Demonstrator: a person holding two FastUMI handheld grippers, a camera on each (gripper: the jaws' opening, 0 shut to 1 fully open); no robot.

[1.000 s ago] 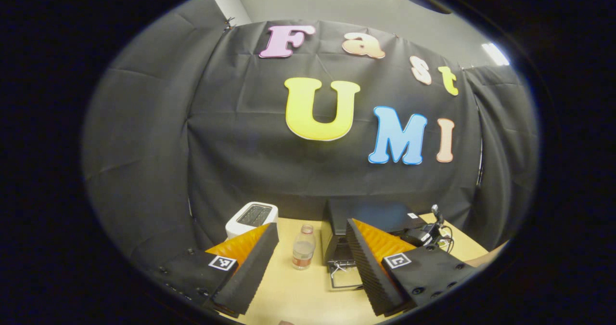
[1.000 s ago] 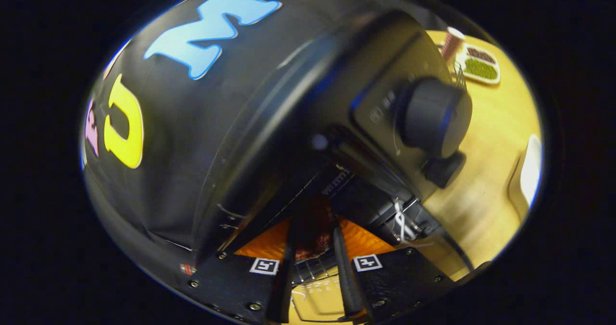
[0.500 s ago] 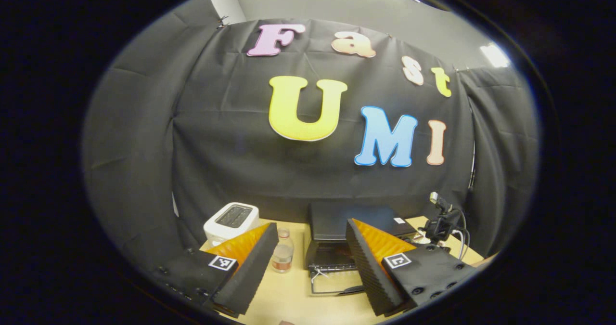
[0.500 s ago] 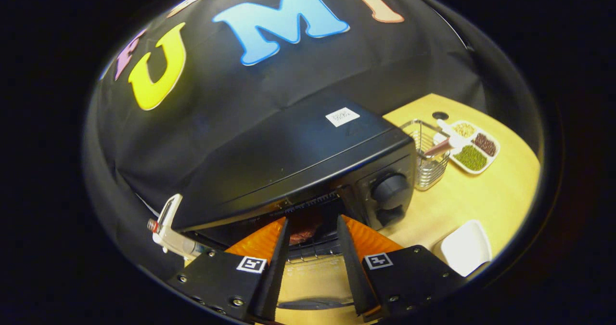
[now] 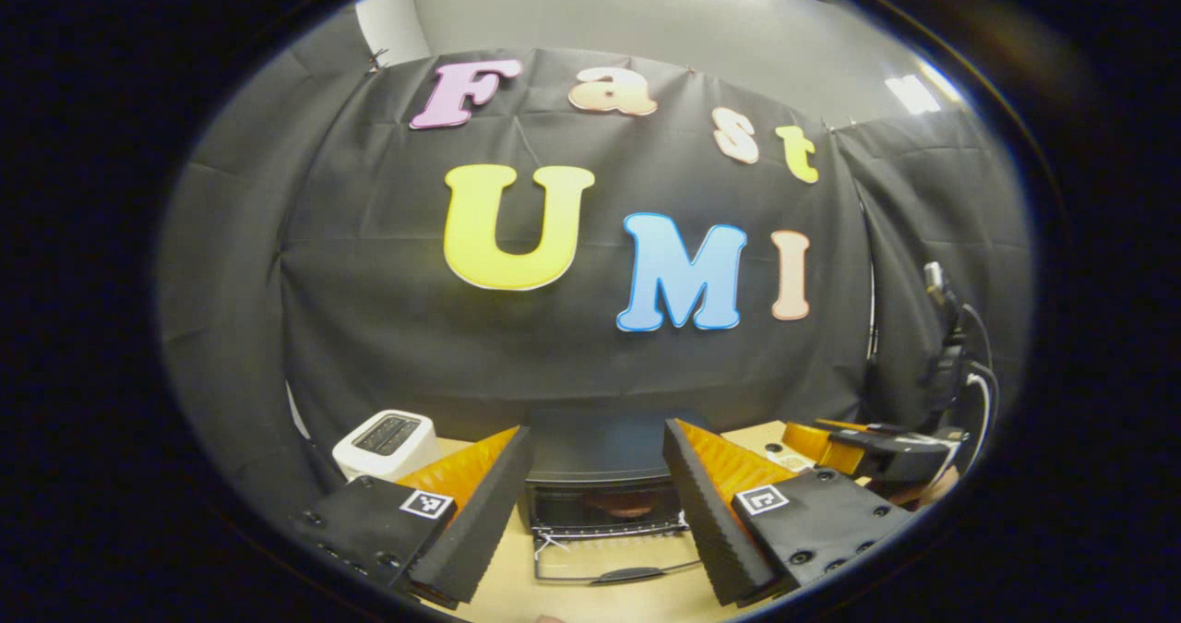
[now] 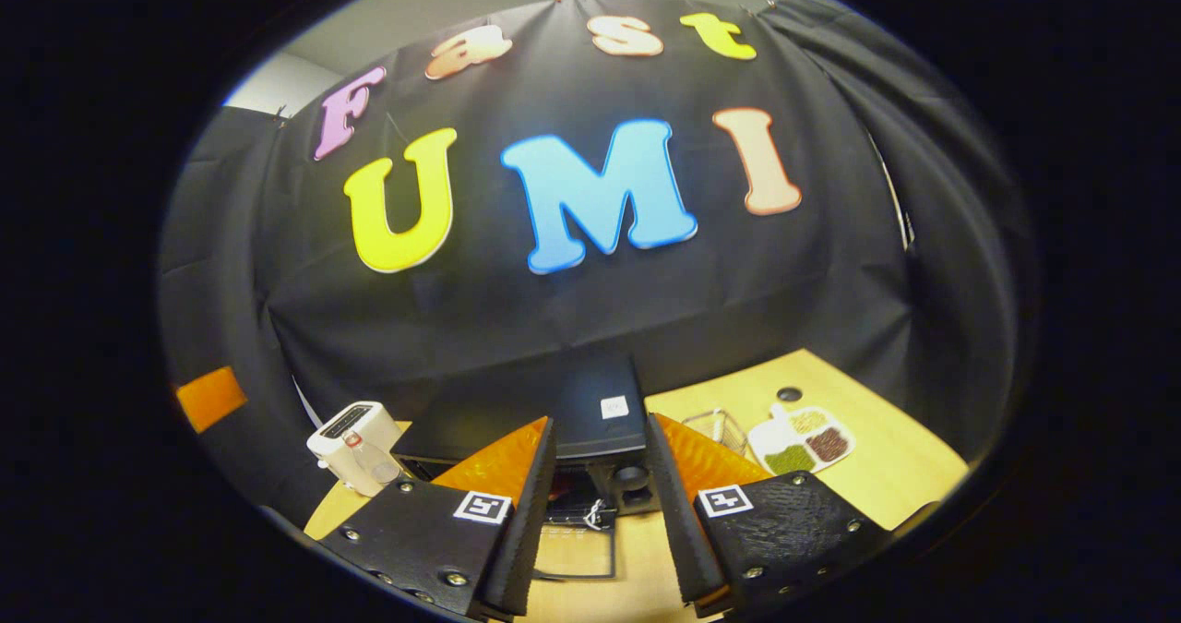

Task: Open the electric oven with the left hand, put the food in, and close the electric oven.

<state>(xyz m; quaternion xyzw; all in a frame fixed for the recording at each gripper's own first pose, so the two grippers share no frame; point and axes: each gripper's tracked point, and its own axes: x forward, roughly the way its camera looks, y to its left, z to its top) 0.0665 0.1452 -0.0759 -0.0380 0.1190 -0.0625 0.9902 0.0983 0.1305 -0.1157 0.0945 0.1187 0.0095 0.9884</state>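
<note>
My right hand-held gripper (image 6: 600,503) has pulled back from the electric oven (image 6: 554,411) since a second ago; back then the oven's dial crowded my right gripper view, and now the whole oven sits small at lower centre. My left hand-held gripper (image 5: 598,498) has swung too, so the oven (image 5: 604,448) now lies straight between its fingers instead of off to the right.

Both grippers hold nothing. The left one's jaws stand wide; the right one's stand at a moderate gap.

The oven door (image 5: 614,558) hangs down flat toward me, its handle at the near edge, with bare desk (image 5: 517,591) just in front of it. Inside, on the rack, I see the food (image 5: 627,509), a brownish lump, in the left gripper view. In the right gripper view the cavity is too dark to make it out.

Left of the oven stands a white toaster (image 5: 385,440), apart from it. The right gripper view adds what lies to the right of the oven: a wire basket (image 6: 715,426) just beside it, then a divided tray (image 6: 801,440) of grains, and open desk (image 6: 886,475) out to the right edge. At the right edge of the left gripper view sits my other gripper (image 5: 886,452), above the desk.
</note>
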